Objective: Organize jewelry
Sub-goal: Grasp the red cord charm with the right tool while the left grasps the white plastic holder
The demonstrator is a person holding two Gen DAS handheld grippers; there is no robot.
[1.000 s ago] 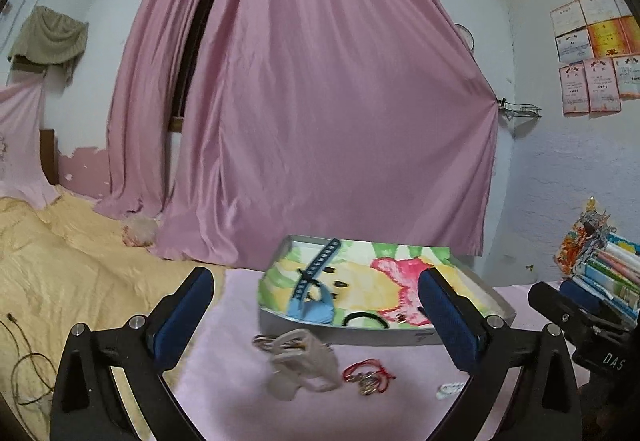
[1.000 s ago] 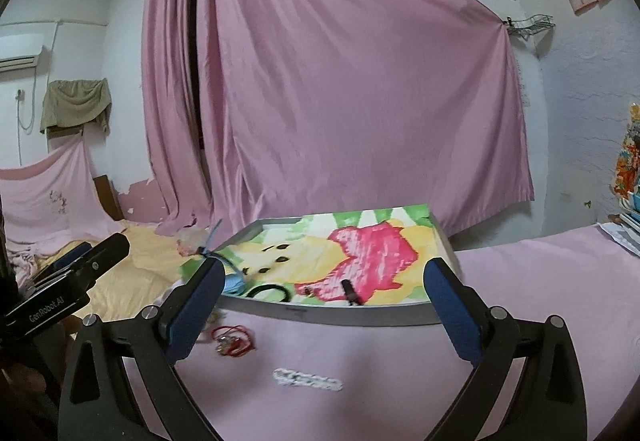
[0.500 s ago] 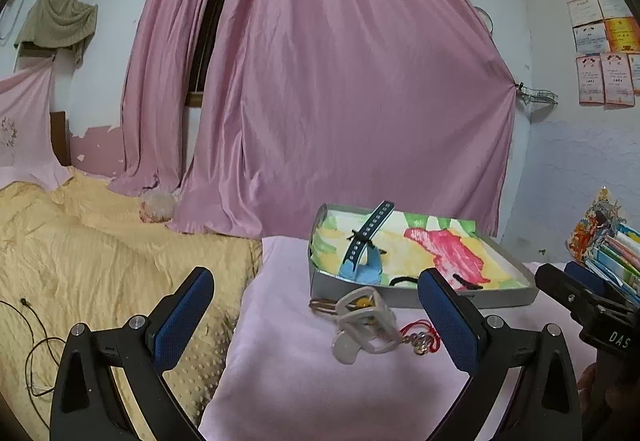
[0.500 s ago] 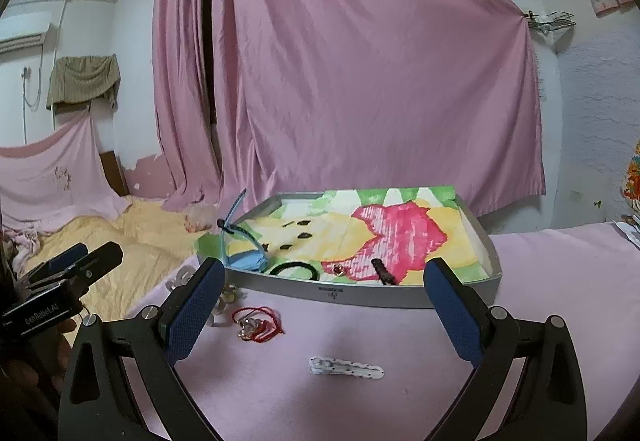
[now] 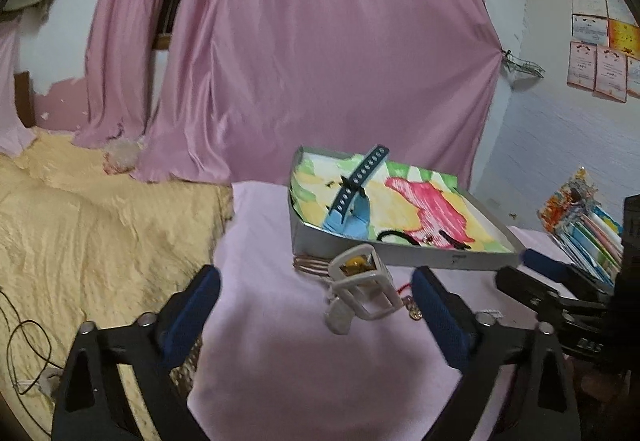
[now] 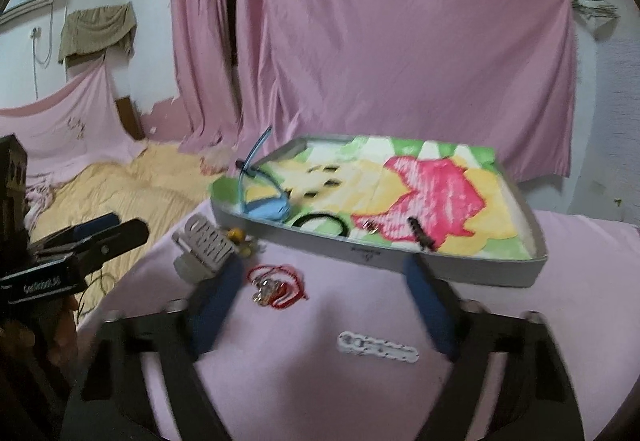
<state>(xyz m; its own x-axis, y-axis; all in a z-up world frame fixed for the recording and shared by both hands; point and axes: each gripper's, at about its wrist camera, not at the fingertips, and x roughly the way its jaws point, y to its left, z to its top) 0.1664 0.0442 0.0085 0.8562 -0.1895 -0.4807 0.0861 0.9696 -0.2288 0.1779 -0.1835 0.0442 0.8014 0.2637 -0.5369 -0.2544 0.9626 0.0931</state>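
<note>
A grey tray (image 5: 404, 256) with a bright cartoon lining sits on the pink cloth, holding a blue watch strap (image 5: 355, 197), a black hair tie (image 6: 320, 222) and a small black clip (image 6: 420, 234). In front of it lie a grey claw clip (image 5: 360, 293), gold bangles (image 5: 309, 263), a red string bracelet (image 6: 276, 281) and a white bar clip (image 6: 378, 347). My left gripper (image 5: 316, 307) is open, the claw clip just ahead between its fingers. My right gripper (image 6: 323, 307) is open above the cloth, with the red bracelet just beyond its left finger.
The pink-covered table (image 5: 280, 341) drops off on its left to a yellow bedspread (image 5: 100, 225). A stack of books (image 5: 588, 225) stands at the right. Pink curtains (image 6: 360, 41) hang behind the tray. Each gripper shows at the edge of the other's view.
Both grippers have come lower and closer to the items before the tray. The left view has swung left, so the tray now sits right of centre. Both finger pairs look slightly narrower.
</note>
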